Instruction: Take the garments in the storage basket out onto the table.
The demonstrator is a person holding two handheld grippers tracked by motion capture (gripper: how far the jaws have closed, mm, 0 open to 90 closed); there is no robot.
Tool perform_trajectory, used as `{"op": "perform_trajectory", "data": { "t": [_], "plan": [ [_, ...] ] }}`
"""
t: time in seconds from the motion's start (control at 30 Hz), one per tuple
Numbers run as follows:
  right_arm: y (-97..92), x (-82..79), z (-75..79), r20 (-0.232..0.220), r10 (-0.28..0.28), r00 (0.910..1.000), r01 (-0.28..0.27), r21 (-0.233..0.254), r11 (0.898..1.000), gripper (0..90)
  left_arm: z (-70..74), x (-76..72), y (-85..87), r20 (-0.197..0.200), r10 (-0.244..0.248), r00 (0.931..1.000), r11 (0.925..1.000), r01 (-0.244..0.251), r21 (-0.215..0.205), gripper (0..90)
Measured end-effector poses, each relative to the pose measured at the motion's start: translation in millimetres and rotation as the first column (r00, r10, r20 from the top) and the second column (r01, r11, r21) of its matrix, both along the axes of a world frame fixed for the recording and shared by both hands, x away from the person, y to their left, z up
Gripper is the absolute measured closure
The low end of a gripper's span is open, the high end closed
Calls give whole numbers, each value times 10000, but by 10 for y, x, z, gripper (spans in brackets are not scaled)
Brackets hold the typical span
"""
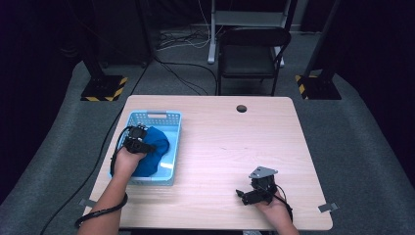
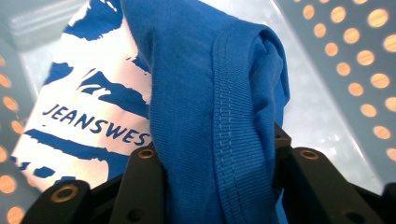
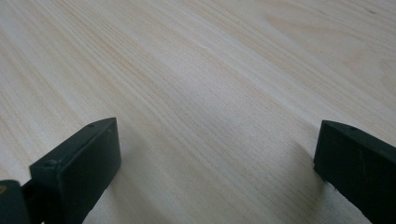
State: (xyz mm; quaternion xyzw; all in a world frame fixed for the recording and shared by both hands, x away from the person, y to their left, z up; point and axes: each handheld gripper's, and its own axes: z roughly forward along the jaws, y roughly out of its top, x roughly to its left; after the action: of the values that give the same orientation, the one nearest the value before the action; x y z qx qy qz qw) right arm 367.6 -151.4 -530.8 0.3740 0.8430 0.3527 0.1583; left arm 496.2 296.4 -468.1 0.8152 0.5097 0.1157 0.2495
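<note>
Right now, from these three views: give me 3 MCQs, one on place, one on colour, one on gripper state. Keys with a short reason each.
1. Where does the blue garment lie?
A. In the basket
B. On the chair
C. On bare table by the right gripper

2. What colour is the basket?
A. Red
B. Light blue
C. Black

3. How does the right gripper stand?
A. Shut on cloth
B. Shut on nothing
C. Open above the table

Key: 1 A, the high view shows the cloth inside the basket walls, with the left gripper clamped on a fold. 2 B, its perforated walls are pale blue. 3 C, its jaws stand wide apart over bare wood.
</note>
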Motion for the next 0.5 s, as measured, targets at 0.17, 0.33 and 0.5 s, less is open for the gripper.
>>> {"op": "perform_trajectory", "data": {
  "t": [0.17,0.33,0.5],
  "plan": [
    [0,0,0,1,2,10000,-2,0,10000,0,52,-38,0,306,-65,9995,9999,69,-132,639],
    [0,0,0,2,0,10000,0,0,10000,0,145,-72,14,560,-121,9984,9997,131,-186,639],
    [0,0,0,0,2,10000,-2,-2,10000,0,228,-100,29,787,-149,9968,9997,163,-173,641]
  ]
}}
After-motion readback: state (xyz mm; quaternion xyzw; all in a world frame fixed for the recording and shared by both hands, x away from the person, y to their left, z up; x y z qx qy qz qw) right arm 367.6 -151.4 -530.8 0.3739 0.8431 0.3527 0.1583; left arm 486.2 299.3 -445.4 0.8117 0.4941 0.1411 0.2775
